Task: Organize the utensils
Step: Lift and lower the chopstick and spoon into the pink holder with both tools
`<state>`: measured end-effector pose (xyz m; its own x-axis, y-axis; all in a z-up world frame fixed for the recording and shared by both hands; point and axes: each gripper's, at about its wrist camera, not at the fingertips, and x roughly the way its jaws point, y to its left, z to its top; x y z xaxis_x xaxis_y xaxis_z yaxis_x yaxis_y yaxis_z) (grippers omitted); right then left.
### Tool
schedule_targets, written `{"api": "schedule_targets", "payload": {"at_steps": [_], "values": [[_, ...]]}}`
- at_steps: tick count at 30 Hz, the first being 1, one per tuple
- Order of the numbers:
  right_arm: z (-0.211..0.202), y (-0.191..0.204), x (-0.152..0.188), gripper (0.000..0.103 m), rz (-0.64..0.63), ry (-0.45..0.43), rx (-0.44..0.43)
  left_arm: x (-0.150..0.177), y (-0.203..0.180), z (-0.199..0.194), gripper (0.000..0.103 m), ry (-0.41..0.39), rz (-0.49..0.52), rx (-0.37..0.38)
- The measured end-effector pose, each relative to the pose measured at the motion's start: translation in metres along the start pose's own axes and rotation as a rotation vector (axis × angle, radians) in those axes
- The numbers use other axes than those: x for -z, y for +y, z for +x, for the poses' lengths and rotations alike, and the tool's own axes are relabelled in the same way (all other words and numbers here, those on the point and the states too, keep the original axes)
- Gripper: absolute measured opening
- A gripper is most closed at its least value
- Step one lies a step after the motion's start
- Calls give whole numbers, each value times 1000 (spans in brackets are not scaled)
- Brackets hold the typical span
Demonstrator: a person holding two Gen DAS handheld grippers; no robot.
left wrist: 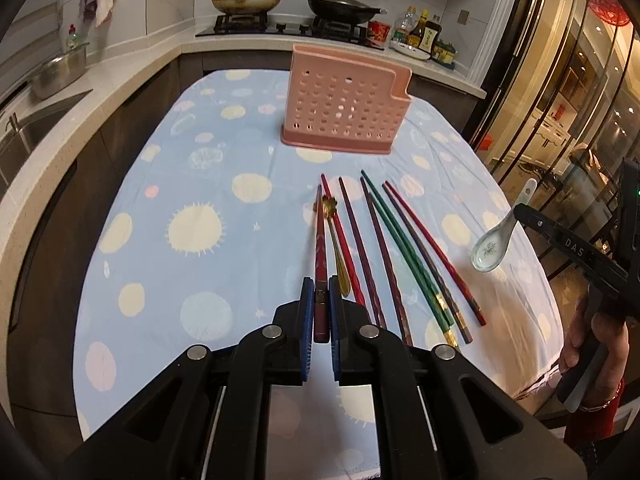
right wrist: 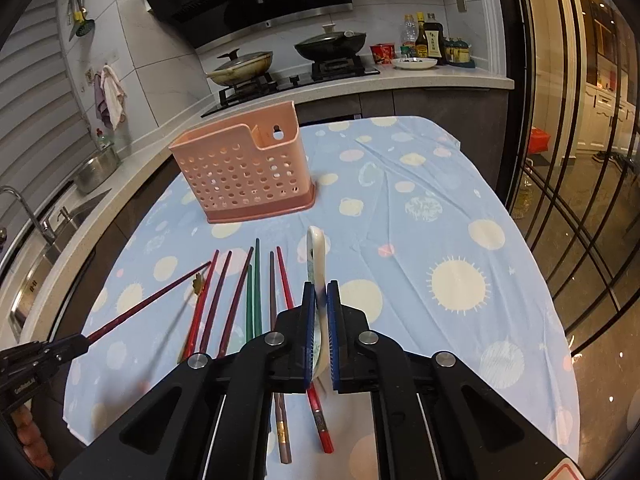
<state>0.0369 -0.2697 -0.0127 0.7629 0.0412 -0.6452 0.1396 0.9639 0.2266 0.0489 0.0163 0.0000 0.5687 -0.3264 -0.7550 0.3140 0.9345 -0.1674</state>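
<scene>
A pink perforated utensil holder (left wrist: pixel 345 110) stands upright on the blue dotted tablecloth (left wrist: pixel 208 184); it also shows in the right wrist view (right wrist: pixel 244 168). My left gripper (left wrist: pixel 321 286) is shut on a dark red chopstick (left wrist: pixel 320 248), lifted above the cloth; that chopstick also shows in the right wrist view (right wrist: pixel 152 300). My right gripper (right wrist: pixel 320 286) is shut on a white ceramic spoon (right wrist: pixel 316 260), held in the air; the spoon also shows in the left wrist view (left wrist: pixel 494 246). Several red, purple and green chopsticks (left wrist: pixel 384 248) and a gold spoon (left wrist: pixel 334 232) lie on the cloth before the holder.
A counter with a sink (left wrist: pixel 24 128) runs along the left. A stove with two lidded pans (left wrist: pixel 248 0) and sauce bottles (left wrist: pixel 424 34) is behind the table. Glass doors (left wrist: pixel 560 80) stand on the right.
</scene>
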Motion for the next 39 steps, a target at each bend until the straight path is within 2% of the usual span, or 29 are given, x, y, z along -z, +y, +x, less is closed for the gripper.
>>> {"api": "schedule_targets", "payload": {"at_steps": [6, 10, 15, 22, 27, 34, 39], "values": [[-9, 2, -31, 6, -13, -63, -23, -49, 1, -22, 7, -117, 14, -10], [-5, 7, -55, 6, -27, -90, -37, -88, 1, -27, 7, -188, 36, -44], [9, 14, -89, 6, -31, -107, -75, -139, 0, -35, 7, -269, 53, -54], [27, 31, -155, 6, -41, -158, -115, -214, -12, -60, 7, -413, 70, -49], [51, 42, -189, 6, -49, -165, -120, -260, -17, -69, 7, -496, 70, -52], [95, 51, -212, 6, -41, -118, -126, -304, -12, -51, 7, -508, 39, -40], [122, 56, -211, 6, -45, -77, -121, -319, -4, -20, 7, -460, 17, -41]]}}
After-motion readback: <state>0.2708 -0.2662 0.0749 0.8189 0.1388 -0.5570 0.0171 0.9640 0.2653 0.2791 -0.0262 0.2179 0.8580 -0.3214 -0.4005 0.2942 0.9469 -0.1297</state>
